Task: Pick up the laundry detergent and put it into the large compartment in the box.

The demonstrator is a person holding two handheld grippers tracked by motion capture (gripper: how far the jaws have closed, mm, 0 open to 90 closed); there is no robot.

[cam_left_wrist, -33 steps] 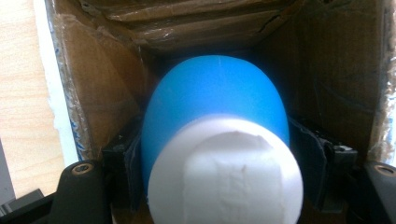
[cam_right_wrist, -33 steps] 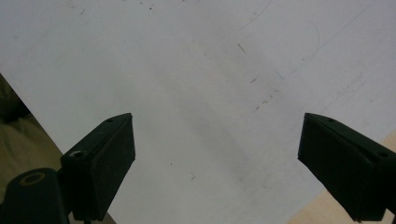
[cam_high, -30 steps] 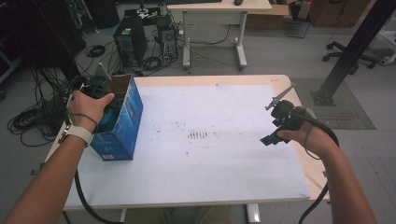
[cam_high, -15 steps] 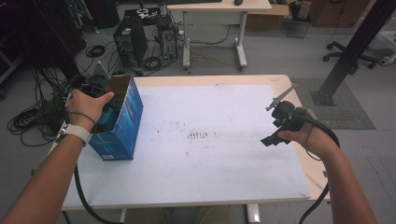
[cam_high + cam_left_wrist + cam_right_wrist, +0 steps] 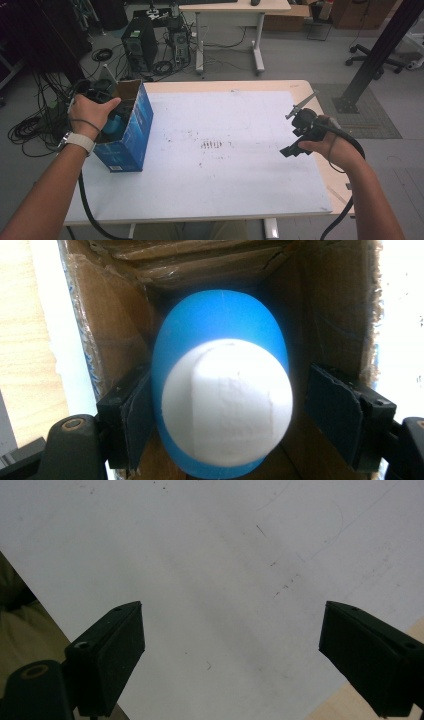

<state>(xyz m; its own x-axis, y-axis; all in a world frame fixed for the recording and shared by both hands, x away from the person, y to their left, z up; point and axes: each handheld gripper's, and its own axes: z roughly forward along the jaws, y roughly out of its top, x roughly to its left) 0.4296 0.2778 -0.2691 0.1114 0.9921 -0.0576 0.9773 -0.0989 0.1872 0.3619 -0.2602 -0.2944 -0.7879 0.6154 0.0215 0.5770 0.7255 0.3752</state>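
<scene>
Box [image 5: 131, 131] sits open-topped at the left edge of the worktop [image 5: 240, 200], and your left gripper [image 5: 222, 425] is down inside it with jaws wide around a blue and white bottle [image 5: 222, 385], one pad looks to touch it, the other is clear. Looks like the grab step to me, so next you'd squeeze and lift straight up. Your right gripper [image 5: 232, 655] hangs wide open and empty over the right edge

Grey floor [image 5: 300, 55]. Second desk [image 5: 235, 7] at the back, PC tower [image 5: 136, 42] left of it, black cables [image 5: 30, 127] coiled on the floor far left. Office chair base [image 5: 375, 52] and black diagonal post [image 5: 380, 47] right. Tabletop [image 5: 240, 195] has a white sheet, wood edge showing.
</scene>
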